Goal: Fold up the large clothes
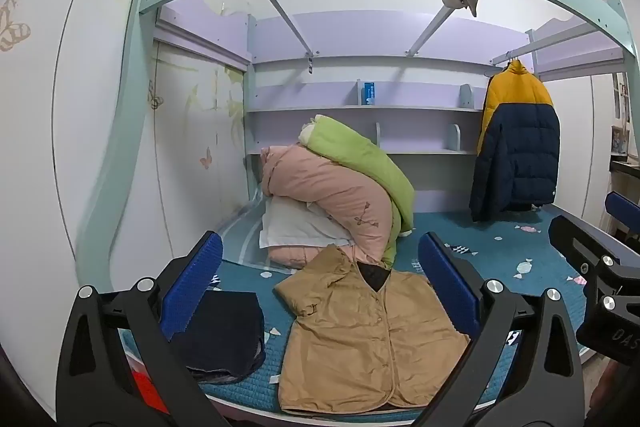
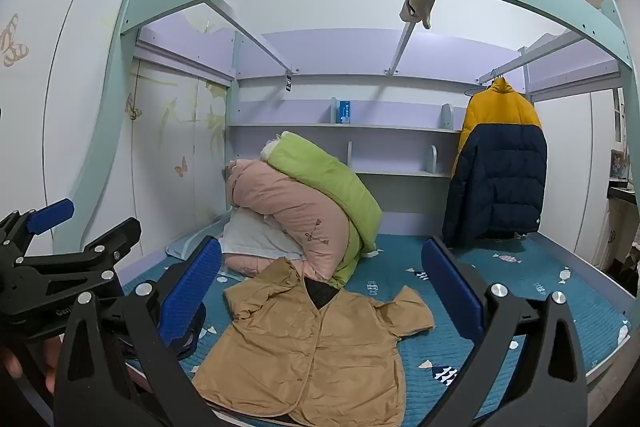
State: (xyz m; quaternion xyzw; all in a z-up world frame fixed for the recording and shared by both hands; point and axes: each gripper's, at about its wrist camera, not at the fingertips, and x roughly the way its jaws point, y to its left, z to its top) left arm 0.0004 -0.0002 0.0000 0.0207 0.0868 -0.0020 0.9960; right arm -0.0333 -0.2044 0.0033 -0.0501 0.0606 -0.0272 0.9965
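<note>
While both claws gape wide, empty, the tan jacket lies flat beneath them.

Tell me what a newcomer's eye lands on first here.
The tan jacket spread flat on the blue bed, between both open grippers. Behind it, a pink quilt and a green quilt piled up. At right, a yellow-and-navy puffer coat hangs from a rail.

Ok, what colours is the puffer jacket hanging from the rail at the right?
The puffer jacket is mustard yellow on top and navy blue below; the right wrist view shows it best.
</note>
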